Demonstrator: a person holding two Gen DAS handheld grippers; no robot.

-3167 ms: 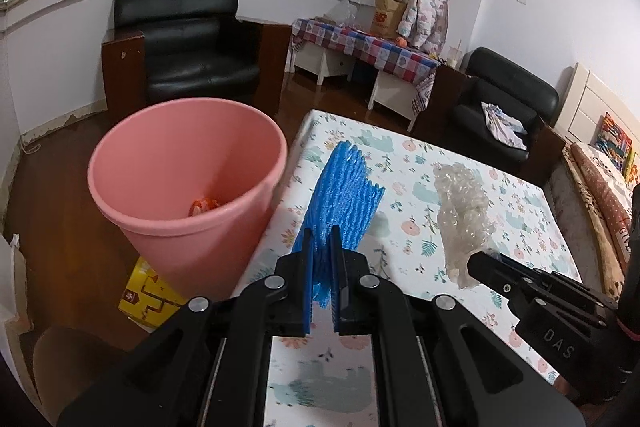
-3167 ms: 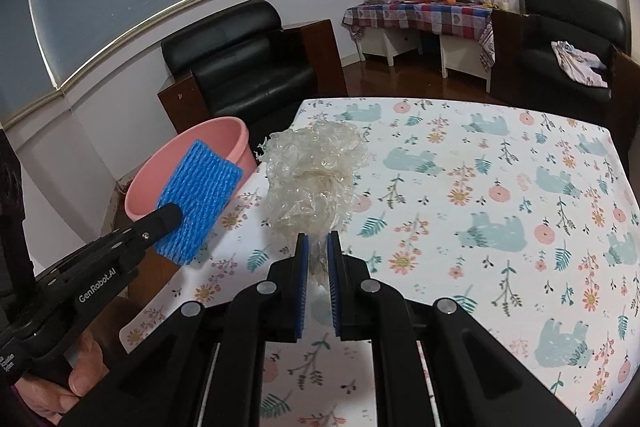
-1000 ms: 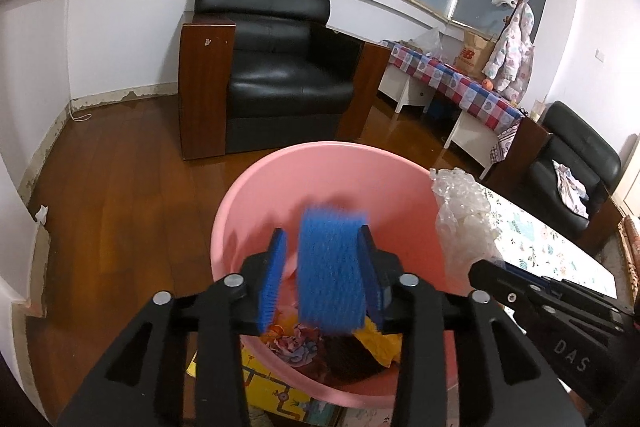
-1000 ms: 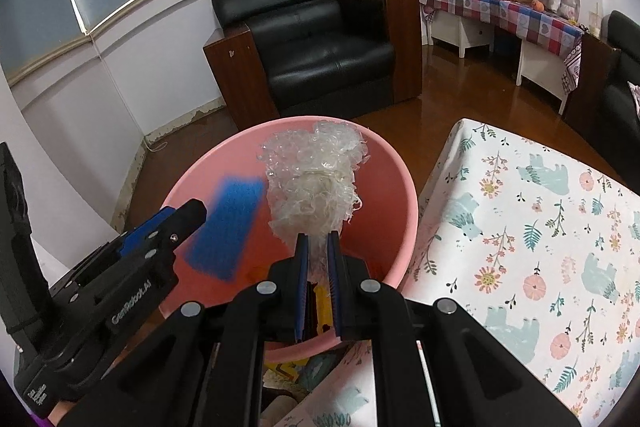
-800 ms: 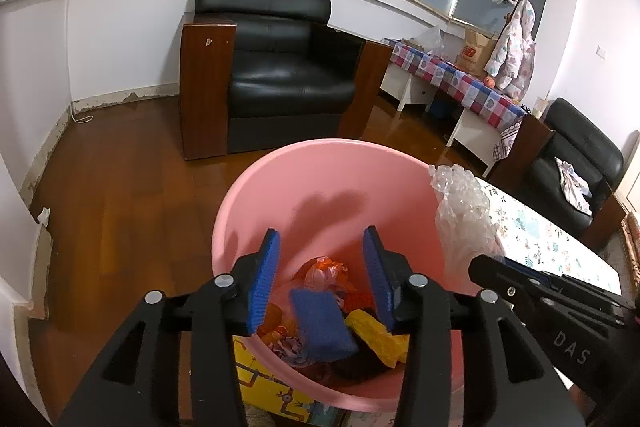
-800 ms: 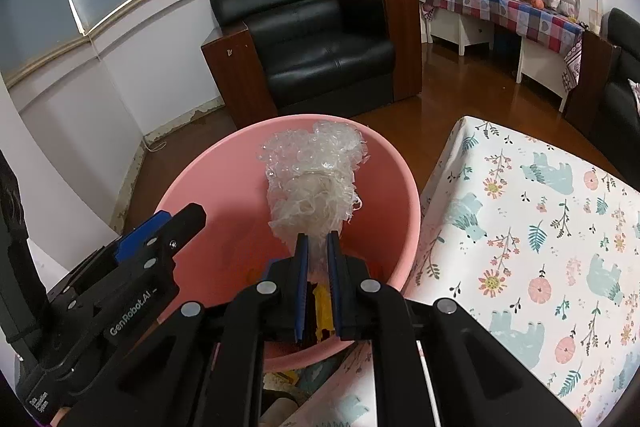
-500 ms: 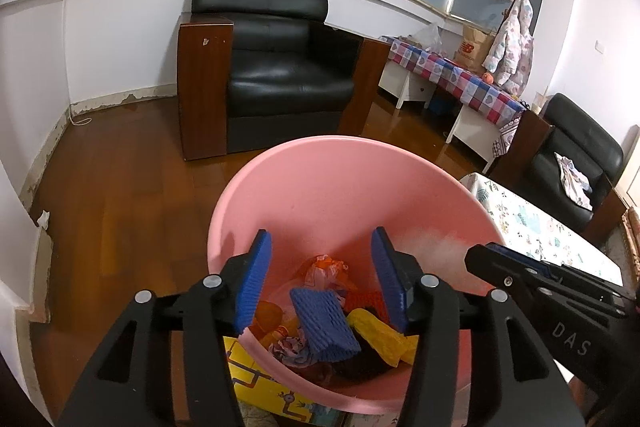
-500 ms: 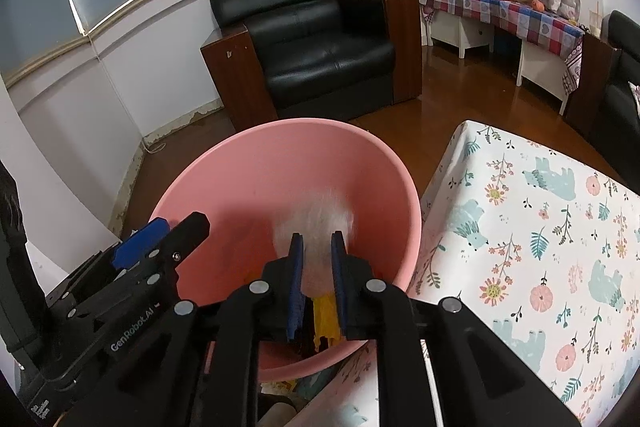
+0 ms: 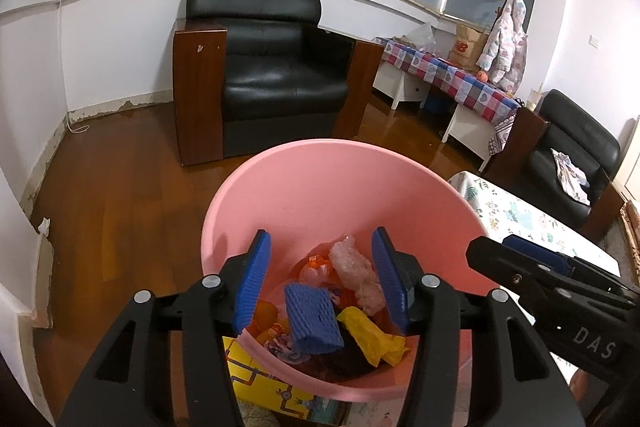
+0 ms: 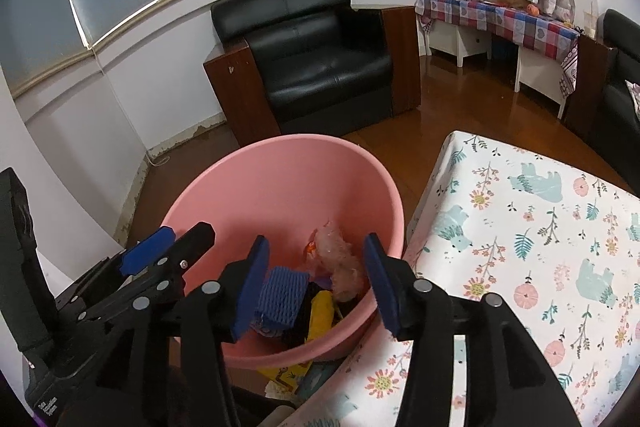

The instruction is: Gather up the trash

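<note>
Since earlier: both pieces of trash have left the grippers; the blue foam net [image 9: 313, 319] and the bubble wrap [image 9: 357, 281], held above the counter 3.2 s ago, now lie inside the pink bucket [image 9: 288, 187].
Left gripper [image 9: 319, 279]: jaws spread wide and empty, hanging over the near rim of the bucket.
Right gripper [image 10: 316, 281]: jaws likewise released, nothing between them, also over the near rim of the bucket, just right of the left one.
Foam net: at the near side of the bucket bottom, resting on other rubbish (a yellow scrap [image 9: 374, 339] touches its right edge).
Bubble wrap: deeper in the bucket than the net, beside orange wrappers [image 9: 316, 265], tilted against the heap.
Counter [image 10: 540, 247]: just right of the bucket, under a flowered cloth; the part in view carries no more trash, though its far end is out of frame.
Step in hand: judged to be the drop just finishing. To do it well, hold the jaws apart until both pieces are settled, lift straight up so neither finger clips the rim, and draw the grippers apart before turning back.
Risk: the light bubble wrap could cling to a blue pad [image 10: 378, 277], so check the jaws are bare.
Progress: likely near the end for what shows.
</note>
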